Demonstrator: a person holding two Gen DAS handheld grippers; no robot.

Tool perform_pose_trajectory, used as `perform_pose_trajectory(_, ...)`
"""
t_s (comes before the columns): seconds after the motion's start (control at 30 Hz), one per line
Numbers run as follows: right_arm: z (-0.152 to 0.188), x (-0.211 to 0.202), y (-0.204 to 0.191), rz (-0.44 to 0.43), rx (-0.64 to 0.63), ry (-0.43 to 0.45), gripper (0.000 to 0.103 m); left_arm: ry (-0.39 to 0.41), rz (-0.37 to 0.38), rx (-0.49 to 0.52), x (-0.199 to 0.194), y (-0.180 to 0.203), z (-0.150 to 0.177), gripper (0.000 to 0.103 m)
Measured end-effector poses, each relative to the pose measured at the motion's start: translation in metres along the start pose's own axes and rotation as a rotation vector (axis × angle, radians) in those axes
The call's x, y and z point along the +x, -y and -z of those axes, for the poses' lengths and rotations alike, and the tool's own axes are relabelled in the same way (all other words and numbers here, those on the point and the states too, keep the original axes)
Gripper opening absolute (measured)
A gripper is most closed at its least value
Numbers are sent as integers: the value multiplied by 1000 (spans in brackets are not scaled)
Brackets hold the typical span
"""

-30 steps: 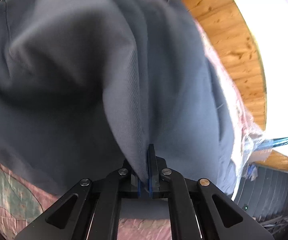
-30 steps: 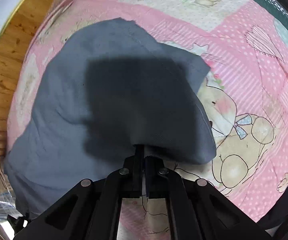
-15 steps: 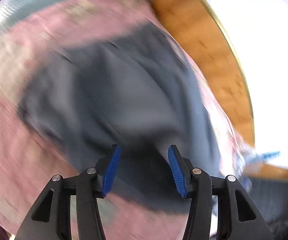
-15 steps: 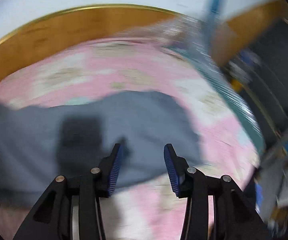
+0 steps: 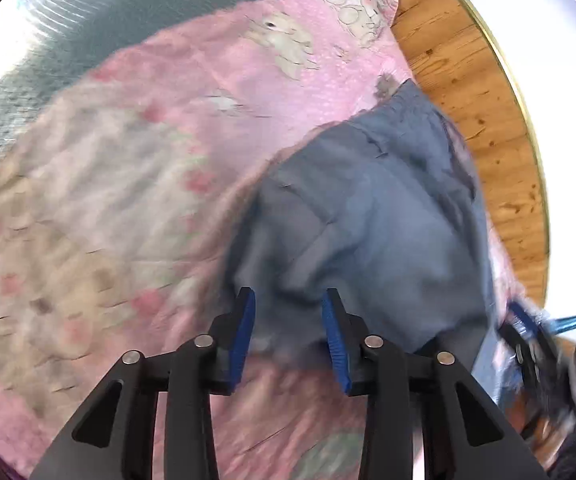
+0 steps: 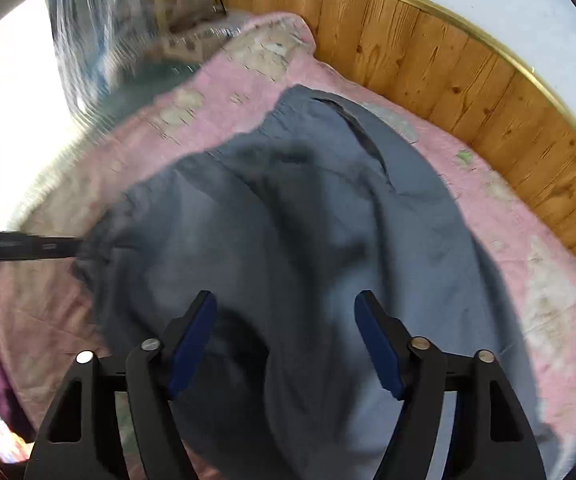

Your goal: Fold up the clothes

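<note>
Soft grey-blue cotton garment (image 6: 307, 220) rumpled on pink patchwork quilt (image 5: 168, 128); left gripper (image 5: 288, 324) and right gripper (image 6: 286, 336) both spread, empty; limp, light, pinch hem corners

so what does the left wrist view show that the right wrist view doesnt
Only the left wrist view shows the bear print on the pink quilt and the blurred clutter at right. Only the right wrist view shows the dark pocket slit on the grey garment and a black bar entering from the left. Both show the garment lying loose, the quilt, the wood panelling and open fingers.
</note>
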State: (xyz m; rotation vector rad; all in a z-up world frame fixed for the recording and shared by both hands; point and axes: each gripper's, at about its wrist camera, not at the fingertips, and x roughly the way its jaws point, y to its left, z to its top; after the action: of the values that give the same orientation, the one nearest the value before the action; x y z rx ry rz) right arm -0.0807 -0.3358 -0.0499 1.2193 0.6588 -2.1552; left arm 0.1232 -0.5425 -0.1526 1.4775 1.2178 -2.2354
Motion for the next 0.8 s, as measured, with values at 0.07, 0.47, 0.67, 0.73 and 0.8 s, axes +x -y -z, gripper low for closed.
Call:
perform_pose_trajectory(0.07, 11, -34, -8, -77, 30, 107, 67, 3, 0, -21, -9, -14, 13, 55)
perform_pose_trajectory(0.47, 129, 28, -40, -178, 26, -137, 1, 134, 298, 39, 4, 0, -1, 9)
perform_pose_trajectory(0.67, 133, -29, -33, -218, 35, 15, 2, 295, 407, 520, -85, 37, -3, 8)
perform_pose_trajectory(0.73, 148, 0, -47, -218, 5, -63, 3, 132, 284, 404, -37, -4, -11, 12)
perform_pose_trajectory(0.8, 158, 25, -58, -192, -36, -138, 7, 25, 179, 315, -3, -38, -5, 16)
